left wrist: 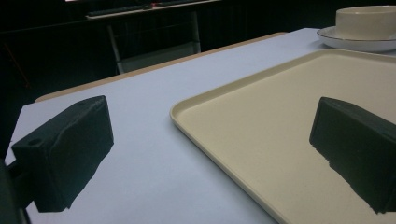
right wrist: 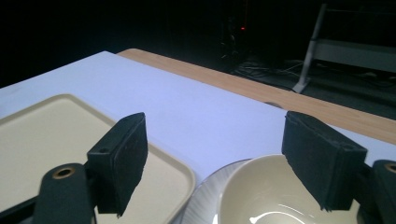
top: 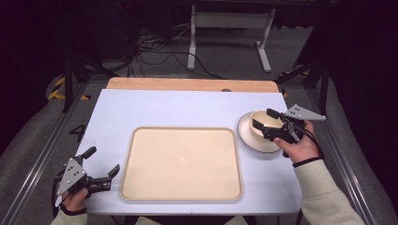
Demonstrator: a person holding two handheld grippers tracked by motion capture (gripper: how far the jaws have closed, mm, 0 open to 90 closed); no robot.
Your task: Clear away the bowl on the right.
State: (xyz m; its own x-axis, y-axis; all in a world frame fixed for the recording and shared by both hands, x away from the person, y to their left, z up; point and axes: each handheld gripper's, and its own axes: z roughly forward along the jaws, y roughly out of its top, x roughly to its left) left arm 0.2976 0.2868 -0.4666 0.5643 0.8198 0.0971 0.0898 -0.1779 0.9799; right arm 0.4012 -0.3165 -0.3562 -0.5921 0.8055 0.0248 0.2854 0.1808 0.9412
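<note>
A cream bowl [top: 257, 115] stands on a white plate [top: 246, 136] with a dark rim, at the right of the table. My right gripper [top: 264, 119] is open, one jaw on each side of the bowl's near rim, not touching it as far as I can tell. In the right gripper view the bowl [right wrist: 271, 198] is empty and lies between the right gripper's [right wrist: 219, 161] jaws. A large empty beige tray [top: 182, 163] lies in the middle. My left gripper [top: 102, 161] is open, low at the tray's near left corner; the tray's edge [left wrist: 187, 122] runs between its jaws [left wrist: 210, 154].
The table has a white top [top: 178, 107] with a wooden strip [top: 187, 84] along the far edge. Beyond it are a dark floor with cables [top: 155, 51] and a white stand [top: 230, 28]. Metal rails [top: 42, 154] flank the table.
</note>
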